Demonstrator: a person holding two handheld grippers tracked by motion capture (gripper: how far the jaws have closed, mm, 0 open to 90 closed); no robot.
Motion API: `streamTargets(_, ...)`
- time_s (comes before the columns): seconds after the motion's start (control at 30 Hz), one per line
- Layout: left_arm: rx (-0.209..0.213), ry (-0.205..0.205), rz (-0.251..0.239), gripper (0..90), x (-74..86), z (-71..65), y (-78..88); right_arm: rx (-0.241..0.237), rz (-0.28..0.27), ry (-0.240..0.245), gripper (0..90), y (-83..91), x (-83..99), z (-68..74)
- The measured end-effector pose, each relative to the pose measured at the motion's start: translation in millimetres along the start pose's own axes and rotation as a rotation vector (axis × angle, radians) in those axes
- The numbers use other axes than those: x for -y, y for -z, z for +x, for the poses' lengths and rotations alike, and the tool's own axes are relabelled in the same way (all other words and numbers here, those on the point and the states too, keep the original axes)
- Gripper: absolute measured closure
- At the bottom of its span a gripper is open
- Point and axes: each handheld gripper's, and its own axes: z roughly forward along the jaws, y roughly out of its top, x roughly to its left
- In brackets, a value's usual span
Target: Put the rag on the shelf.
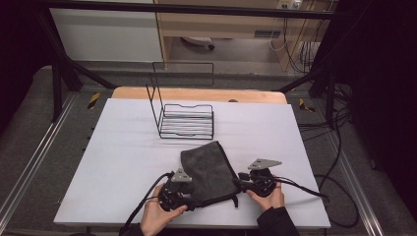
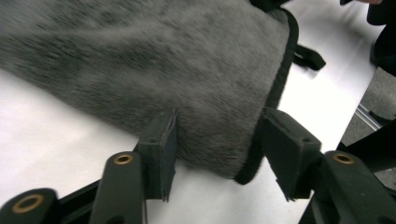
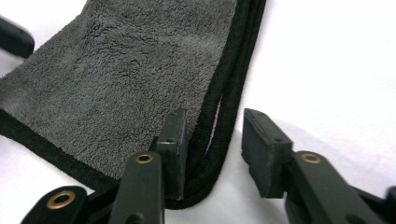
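From where I sit I count one grey cloth (image 1: 209, 169) with black edging, folded on the table (image 1: 123, 147), and one black loop tab (image 2: 308, 57) at its hem. One black wire rack (image 1: 184, 118) stands beyond it. I have two grippers: the left gripper (image 1: 189, 189) and the right gripper (image 1: 241, 181), each with two black jaws and one grey three-cornered plate on top. Two hands come in, one behind each gripper.

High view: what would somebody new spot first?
Probably the dark grey towel, folded near the front edge of the white table, with a gripper at each side: left gripper, right gripper. Each has a towel corner between its open jaws. Behind it stands an empty black wire rack.
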Motion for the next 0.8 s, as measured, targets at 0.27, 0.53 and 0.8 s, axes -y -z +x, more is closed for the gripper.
streamTargets(0.27, -0.045, 0.001, 0.029, 52.7, 2.3, -10.5, -12.0, -0.012, 0.005, -0.020, 70.7, -1.9, 0.6, 1.1)
streamTargets(0.53, -0.056, 0.012, 0.022, 78.1, 2.9, -7.6, -11.3, -0.001, -0.024, -0.018, 58.9, 1.8, -1.2, -0.1)
streamTargets(0.8, -0.012, 0.015, 0.030, 81.8, 5.3, 3.6, -2.2, 0.042, -0.097, -0.003, 40.0, 7.4, -1.9, -3.1)
